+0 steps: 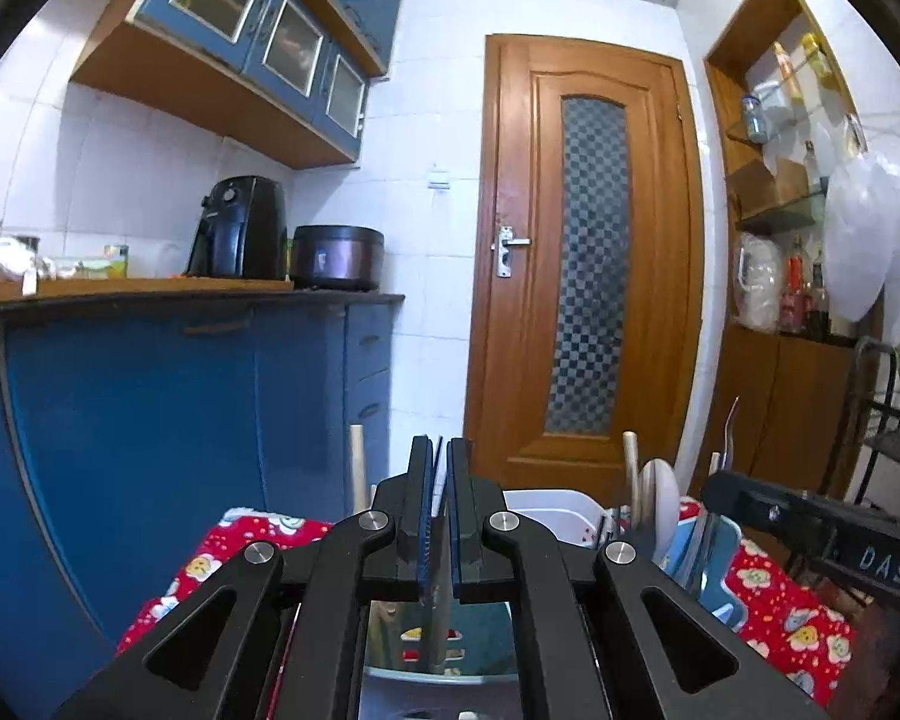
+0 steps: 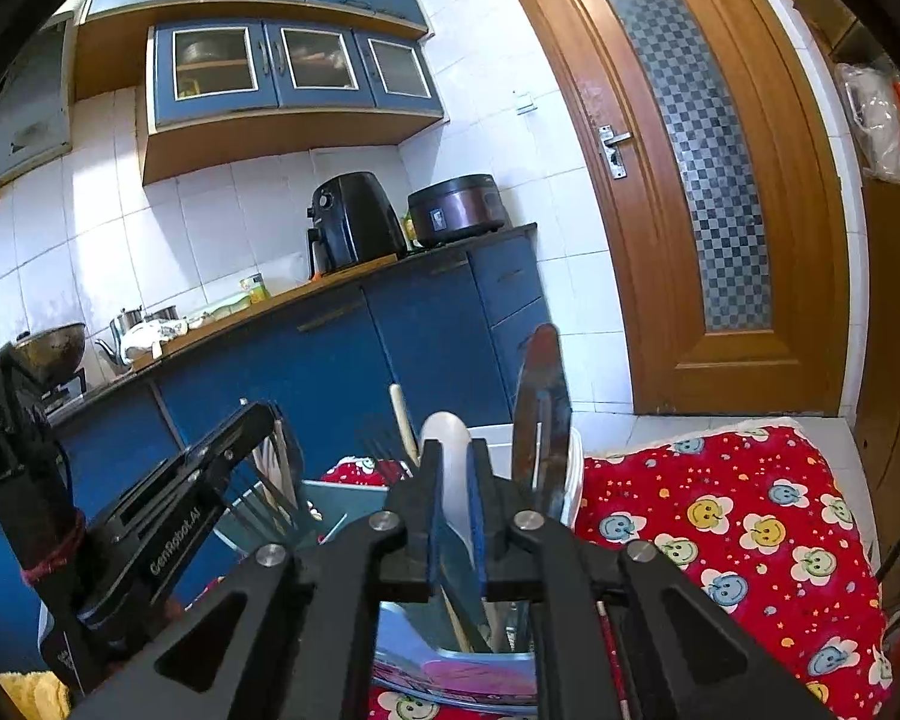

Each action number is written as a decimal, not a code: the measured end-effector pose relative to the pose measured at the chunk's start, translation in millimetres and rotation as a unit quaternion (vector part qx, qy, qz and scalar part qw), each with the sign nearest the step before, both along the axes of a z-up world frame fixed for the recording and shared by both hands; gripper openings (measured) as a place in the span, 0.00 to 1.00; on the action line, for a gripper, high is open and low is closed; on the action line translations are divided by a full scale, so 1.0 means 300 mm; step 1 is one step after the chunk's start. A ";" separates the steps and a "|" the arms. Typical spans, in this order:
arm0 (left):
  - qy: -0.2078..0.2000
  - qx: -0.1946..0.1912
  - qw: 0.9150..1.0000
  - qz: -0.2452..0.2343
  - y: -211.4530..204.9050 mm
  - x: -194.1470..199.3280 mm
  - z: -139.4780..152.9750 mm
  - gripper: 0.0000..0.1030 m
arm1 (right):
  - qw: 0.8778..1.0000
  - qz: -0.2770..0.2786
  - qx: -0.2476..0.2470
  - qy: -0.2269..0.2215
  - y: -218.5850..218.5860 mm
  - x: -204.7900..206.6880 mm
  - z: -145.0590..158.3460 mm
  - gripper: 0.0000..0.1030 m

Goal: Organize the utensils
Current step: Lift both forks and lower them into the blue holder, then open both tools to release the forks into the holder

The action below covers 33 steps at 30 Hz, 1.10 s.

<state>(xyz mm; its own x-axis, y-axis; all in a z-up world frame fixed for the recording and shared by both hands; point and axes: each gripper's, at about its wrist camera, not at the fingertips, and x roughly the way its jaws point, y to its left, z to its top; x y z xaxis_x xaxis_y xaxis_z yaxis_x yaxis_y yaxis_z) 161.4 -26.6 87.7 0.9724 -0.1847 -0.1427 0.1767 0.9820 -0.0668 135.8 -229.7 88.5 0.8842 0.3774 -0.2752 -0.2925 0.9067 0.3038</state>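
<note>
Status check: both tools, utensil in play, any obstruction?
Left tool shut, nothing clearly held. Right tool around white spoon, grip unclear. Upright knife close beside it in the white bin.

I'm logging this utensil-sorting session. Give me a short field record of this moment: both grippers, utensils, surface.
left gripper: jaws closed; unclear whether anything is pinched
right gripper: jaws narrowly apart, white utensil in the gap; grip unclear
knife: upright, blade up, at the white bin
surface: red smiley-print cloth
</note>
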 end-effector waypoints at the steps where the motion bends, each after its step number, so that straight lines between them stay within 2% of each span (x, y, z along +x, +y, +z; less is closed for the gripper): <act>1: 0.001 0.000 1.000 -0.002 0.002 -0.009 0.004 0.05 | 1.000 0.000 0.003 -0.001 -0.003 -0.006 0.004 0.14; 10: 0.022 -0.012 1.000 -0.003 0.031 -0.069 0.052 0.08 | 1.000 -0.008 0.005 -0.010 -0.012 -0.086 0.051 0.20; 13: 0.031 -0.017 0.999 -0.007 0.048 -0.104 0.067 0.18 | 1.000 -0.010 0.004 -0.010 -0.011 -0.120 0.068 0.23; 15: 0.036 -0.020 0.999 -0.012 0.059 -0.124 0.072 0.30 | 1.000 -0.010 0.000 -0.008 -0.005 -0.148 0.073 0.26; 17: 0.043 -0.022 0.999 -0.016 0.069 -0.152 0.082 0.36 | 1.000 -0.011 -0.002 -0.007 0.005 -0.178 0.076 0.28; 19: 0.049 -0.021 0.998 -0.020 0.076 -0.184 0.092 0.40 | 1.000 -0.011 -0.002 -0.004 0.012 -0.206 0.079 0.33; 21: 0.054 -0.022 0.998 -0.023 0.082 -0.209 0.097 0.48 | 1.000 -0.010 0.003 0.000 0.019 -0.239 0.077 0.43; 27: 0.069 -0.022 0.997 -0.032 0.108 -0.305 0.105 0.61 | 1.000 -0.015 0.001 0.010 0.049 -0.344 0.057 0.58; 33: 0.087 -0.011 0.996 -0.028 0.129 -0.399 0.074 0.70 | 1.000 -0.024 0.004 0.019 0.062 -0.443 0.027 0.69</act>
